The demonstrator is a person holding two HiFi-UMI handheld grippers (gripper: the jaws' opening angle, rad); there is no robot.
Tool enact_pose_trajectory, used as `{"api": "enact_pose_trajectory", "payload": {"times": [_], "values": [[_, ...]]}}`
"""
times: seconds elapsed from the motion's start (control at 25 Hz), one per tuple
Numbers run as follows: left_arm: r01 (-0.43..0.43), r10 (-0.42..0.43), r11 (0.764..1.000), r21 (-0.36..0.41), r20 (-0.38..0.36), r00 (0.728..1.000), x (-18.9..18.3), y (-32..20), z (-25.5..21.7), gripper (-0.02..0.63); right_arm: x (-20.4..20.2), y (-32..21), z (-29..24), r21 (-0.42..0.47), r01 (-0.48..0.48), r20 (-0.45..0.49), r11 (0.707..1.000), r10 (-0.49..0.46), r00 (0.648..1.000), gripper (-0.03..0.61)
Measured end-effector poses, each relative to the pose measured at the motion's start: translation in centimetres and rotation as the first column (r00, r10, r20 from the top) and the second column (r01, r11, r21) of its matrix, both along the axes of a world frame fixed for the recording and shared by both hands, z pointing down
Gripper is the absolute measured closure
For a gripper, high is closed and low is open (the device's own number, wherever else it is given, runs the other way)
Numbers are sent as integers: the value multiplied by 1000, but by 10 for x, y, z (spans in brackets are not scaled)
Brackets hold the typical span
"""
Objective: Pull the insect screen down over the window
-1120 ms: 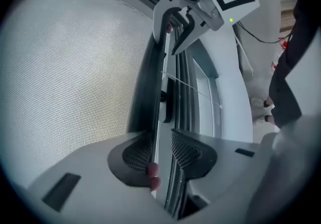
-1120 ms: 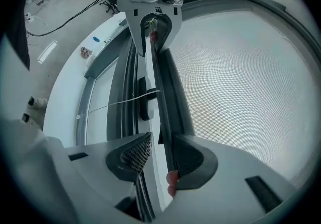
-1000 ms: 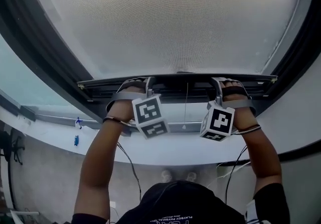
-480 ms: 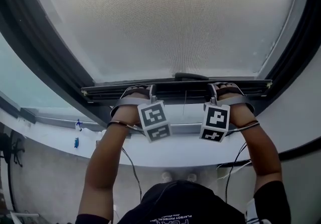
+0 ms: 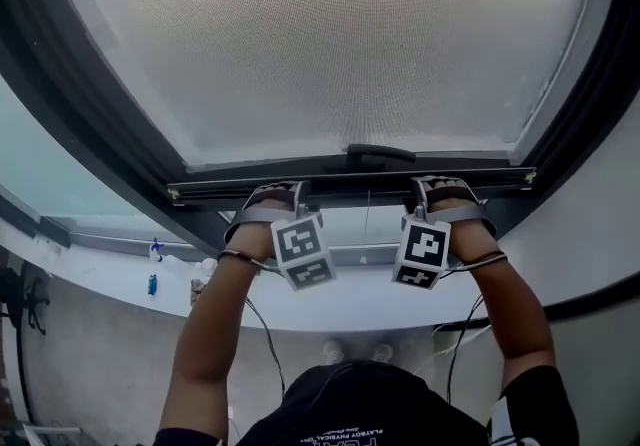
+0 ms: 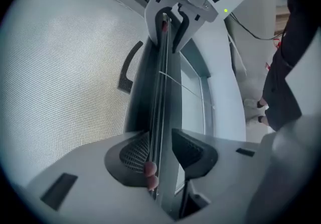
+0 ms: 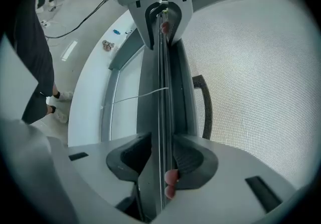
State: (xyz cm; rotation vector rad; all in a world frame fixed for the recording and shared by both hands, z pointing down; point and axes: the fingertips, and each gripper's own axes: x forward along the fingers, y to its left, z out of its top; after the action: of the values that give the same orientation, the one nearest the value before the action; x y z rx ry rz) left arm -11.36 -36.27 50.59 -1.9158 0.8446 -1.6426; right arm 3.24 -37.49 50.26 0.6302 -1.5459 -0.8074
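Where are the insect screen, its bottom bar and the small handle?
insect screen (image 5: pixel 340 44): head view, middle of the pale mesh.
bottom bar (image 5: pixel 350 181): head view, midway along the dark rail.
handle (image 6: pixel 126 67): left gripper view, middle of the curved dark grip.

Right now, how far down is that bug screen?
Done: the mesh fills the frame above its bar, so it is mostly down. In hand: the left tongs and right tongs both clamp the bar; the left jaws have just been opening a little, with the bar between them. Left: a strip of bare glass between the bar and the sill.
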Motion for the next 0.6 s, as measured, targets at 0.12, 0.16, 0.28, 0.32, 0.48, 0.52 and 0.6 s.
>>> {"api": "enact_pose_trajectory", "payload": {"times": [0.12,0.16,0.28,0.32,0.48,0.52,0.6], "values": [[5,-5,1000,-5,6,1000,0,-1,7,486,1,0,7,-13,-9,-1,1000,9,1000,445],[5,-5,1000,-7,6,1000,0,-2,8,486,2,-1,8,-13,-12,0,1000,12,1000,445],[6,-6,1000,-11,5,1000,0,-3,13,486,0,-1,13,-22,-22,27,1000,23,999,445],[8,-8,1000,-11,4,1000,0,-3,13,486,0,-1,13,-24,-23,32,999,24,999,445],[15,-15,1000,-3,8,1000,0,-4,14,486,2,-3,14,-21,-25,26,999,25,999,445],[16,-16,1000,-6,9,1000,0,-4,15,486,2,-3,16,-25,-27,25,999,28,999,445],[18,-18,1000,-17,12,1000,1,-3,20,486,1,-2,20,-42,-31,33,999,33,999,445]]}}
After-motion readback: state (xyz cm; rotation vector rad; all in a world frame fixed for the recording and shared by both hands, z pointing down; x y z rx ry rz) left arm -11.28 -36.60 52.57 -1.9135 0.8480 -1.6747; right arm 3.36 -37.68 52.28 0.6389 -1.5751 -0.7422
